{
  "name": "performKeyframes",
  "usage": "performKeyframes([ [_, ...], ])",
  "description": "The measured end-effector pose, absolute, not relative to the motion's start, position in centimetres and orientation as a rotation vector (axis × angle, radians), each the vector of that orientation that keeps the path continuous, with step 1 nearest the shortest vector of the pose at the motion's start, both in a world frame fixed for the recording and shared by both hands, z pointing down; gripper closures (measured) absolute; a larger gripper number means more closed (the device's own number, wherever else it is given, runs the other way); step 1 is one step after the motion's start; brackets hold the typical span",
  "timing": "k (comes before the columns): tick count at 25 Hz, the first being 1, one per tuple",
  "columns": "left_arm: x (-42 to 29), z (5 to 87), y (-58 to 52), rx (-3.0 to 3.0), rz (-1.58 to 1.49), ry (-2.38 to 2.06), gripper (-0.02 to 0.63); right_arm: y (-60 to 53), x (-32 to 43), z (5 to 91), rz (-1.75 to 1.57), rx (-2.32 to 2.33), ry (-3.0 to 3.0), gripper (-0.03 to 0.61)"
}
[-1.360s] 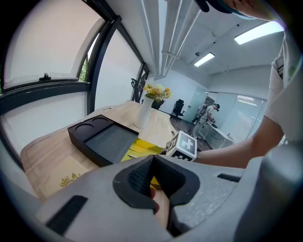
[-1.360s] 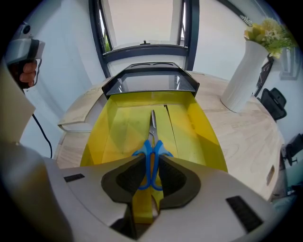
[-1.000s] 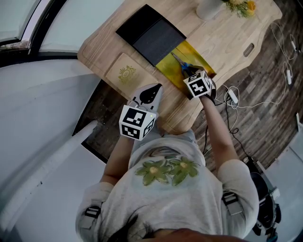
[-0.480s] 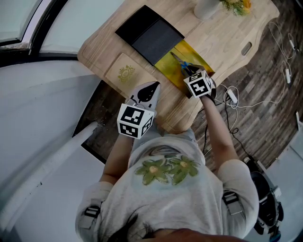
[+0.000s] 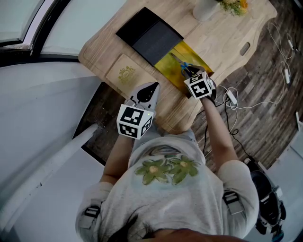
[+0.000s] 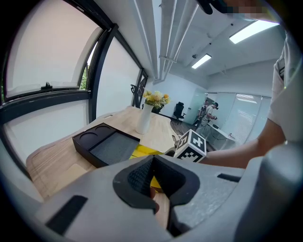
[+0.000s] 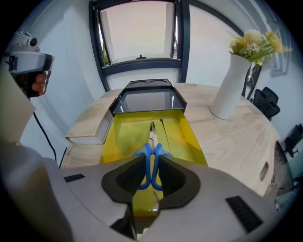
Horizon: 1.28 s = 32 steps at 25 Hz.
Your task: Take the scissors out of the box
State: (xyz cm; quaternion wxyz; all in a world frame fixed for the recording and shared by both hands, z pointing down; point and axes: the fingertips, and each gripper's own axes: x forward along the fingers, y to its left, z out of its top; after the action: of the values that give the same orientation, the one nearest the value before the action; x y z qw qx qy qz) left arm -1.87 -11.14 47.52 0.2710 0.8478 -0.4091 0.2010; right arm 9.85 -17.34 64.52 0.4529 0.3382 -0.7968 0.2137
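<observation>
In the head view, a wooden table point(image 5: 227, 38) is seen carrying a black tray point(image 5: 151, 33) toward its left edge. An open yellow box point(image 5: 168, 64) adjoins the tray at 4 o'clock and reaches almost to the table's near edge. The scissors point(image 5: 182, 66) are in the box, under the right claw point(image 5: 191, 75). Bare wood is left at 2 o'clock of the box, up to a white vase point(image 5: 206, 7). A cream case point(image 5: 127, 73) lies at 8 o'clock of the tray; its gold emblem cannot be read. The left claw point(image 5: 154, 86) is held over the near edge, apart from the box. In the left gripper view, its pads are seen pressed together with nothing between them. In the right gripper view, the scissors' blue handles are clamped between the pads, so the jaws stand partly apart. The blades point to 12 o'clock inside the box, and free wood lies at 3 o'clock.
</observation>
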Motion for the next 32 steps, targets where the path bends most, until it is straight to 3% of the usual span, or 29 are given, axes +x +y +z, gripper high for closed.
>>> performKeyframes([
  [32, -1.3, 44.4, -7.6, 2.378, 0.5, -1.099, 0.607, -14.5, 10.3, 57.8, 0.462, 0.944, -2.068, 0.494],
])
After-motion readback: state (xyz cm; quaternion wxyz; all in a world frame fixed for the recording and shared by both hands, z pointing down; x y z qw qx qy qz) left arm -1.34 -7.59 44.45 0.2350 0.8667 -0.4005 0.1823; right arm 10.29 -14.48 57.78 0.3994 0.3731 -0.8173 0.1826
